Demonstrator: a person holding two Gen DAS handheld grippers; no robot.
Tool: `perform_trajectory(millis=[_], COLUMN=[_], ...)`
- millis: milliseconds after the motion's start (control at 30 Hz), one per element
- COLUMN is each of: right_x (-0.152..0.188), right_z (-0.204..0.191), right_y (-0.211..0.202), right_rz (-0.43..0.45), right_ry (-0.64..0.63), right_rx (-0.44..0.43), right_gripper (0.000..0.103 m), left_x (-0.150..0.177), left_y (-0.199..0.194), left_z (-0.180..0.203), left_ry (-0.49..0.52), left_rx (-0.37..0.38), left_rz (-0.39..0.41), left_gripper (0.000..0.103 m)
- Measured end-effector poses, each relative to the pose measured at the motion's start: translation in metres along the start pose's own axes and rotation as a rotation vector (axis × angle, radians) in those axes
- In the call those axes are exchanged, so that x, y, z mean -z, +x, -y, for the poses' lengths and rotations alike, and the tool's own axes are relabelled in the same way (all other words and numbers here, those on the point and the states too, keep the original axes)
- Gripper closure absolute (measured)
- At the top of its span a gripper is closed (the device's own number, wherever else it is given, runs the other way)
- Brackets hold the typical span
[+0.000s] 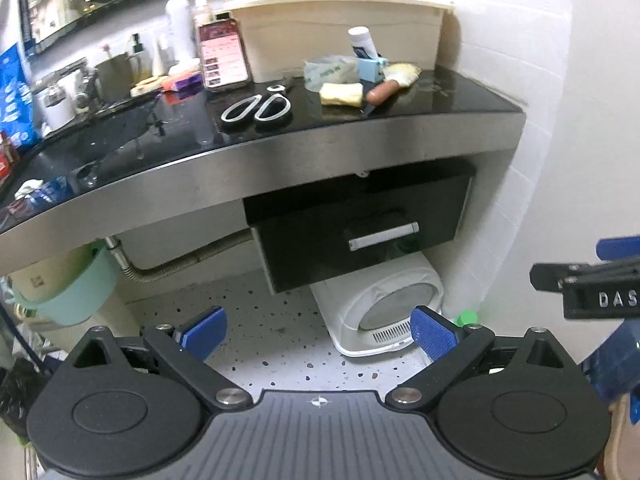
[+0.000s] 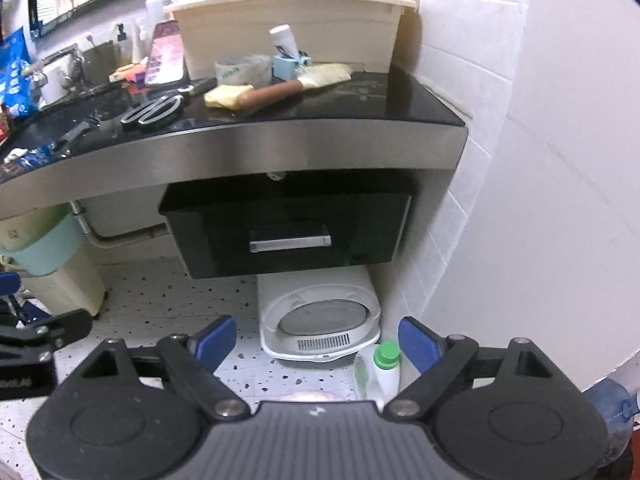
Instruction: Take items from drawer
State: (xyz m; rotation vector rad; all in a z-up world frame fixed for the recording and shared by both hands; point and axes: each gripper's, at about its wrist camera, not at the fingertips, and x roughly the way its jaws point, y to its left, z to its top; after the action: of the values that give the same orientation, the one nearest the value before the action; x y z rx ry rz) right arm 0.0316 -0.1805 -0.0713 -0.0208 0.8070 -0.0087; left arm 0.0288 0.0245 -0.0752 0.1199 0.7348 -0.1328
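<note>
the drawer point(image 2: 286, 228) hung under the right end of the tabletop point(image 2: 256, 148), a black box with a silver handle point(image 2: 290, 242) across its front. it looked slightly pulled out in the left view, but its inside was hidden, so the items could not be seen. the right gripper point(image 2: 316, 340) hovered well short of it, low and roughly in line with the handle, its blue pads point(image 2: 218, 338) spread wide with nothing between them. the left gripper point(image 1: 318, 330) hung alongside, also spread and empty, facing the same drawer from a little to the left.

on top sat scissors point(image 1: 258, 110), a brush point(image 2: 280, 90), a roll of tape point(image 2: 242, 70), a phone point(image 1: 224, 54) and a cream bin point(image 1: 340, 36). on the speckled floor point(image 2: 168, 292) below stood a white appliance point(image 2: 320, 320) and a green-capped bottle point(image 2: 386, 364).

the step in hand seemed to be the approach, before opening. the next move likely called for one gripper to rise to the handle, close across the bar, and pull straight outward, keeping clear of the steel edge overhead.
</note>
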Motion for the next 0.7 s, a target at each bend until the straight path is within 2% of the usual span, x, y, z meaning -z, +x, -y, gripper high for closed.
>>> perform_trajectory(millis=[433,600,700], right_x=[-0.021,-0.026,-0.029], right_z=[-0.014,-0.017,-0.017], right_y=[-0.034,-0.038,-0.041], right_rz=[0.051,0.056,0.067], right_ry=[-0.006,0.001,0.005], right_rx=[0.017,0.019,0.017], right_gripper=[0.015,0.015,0.015], left_x=[-0.024,-0.031,-0.033], left_y=[-0.027,-0.032,-0.033], left_z=[0.010,0.007,0.008], left_ry=[-0.022,-0.063,-0.066], left_rx=[-0.071,-0.025,-0.031], left_rz=[-0.022,-0.036,-0.038], left_gripper=[0.004,0.003,0.003])
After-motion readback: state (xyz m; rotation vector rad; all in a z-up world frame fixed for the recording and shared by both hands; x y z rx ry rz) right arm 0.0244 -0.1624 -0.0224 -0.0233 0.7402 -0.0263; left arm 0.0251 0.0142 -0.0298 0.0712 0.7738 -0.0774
